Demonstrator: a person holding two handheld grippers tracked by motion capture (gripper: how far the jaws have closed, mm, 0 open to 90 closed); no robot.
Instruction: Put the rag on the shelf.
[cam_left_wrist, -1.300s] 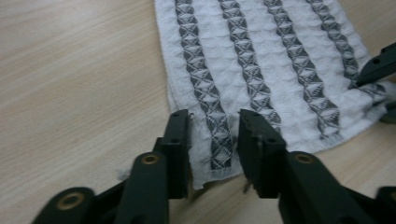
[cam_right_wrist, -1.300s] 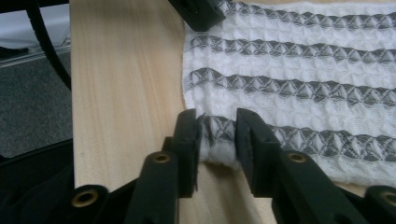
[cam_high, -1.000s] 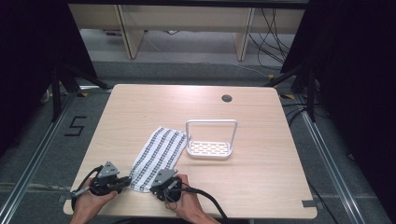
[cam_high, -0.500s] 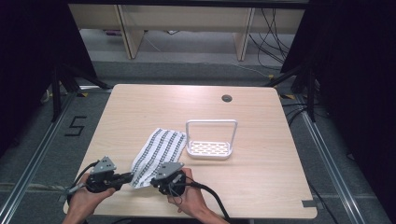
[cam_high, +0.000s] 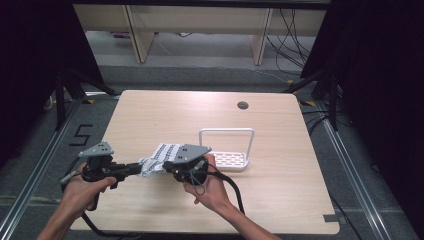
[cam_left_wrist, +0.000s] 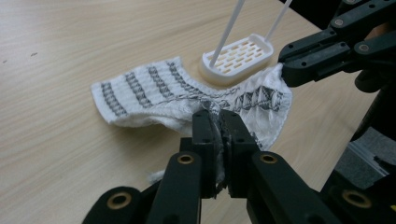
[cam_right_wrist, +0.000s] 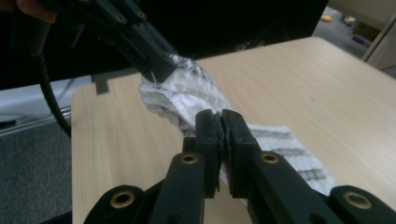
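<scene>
In the high view, the left tool and the right tool each pinch one near edge of the striped cloth. The cloth hangs between them above the tabletop, just left of the white rack.

In the left gripper view, the left tool is closed on a fold of the cloth. The far part of the cloth lies on the tabletop and touches the rack. The right tool grips the corner beside the rack.

In the right gripper view, the right tool is clamped on the cloth, and the left tool holds its other end.
</scene>
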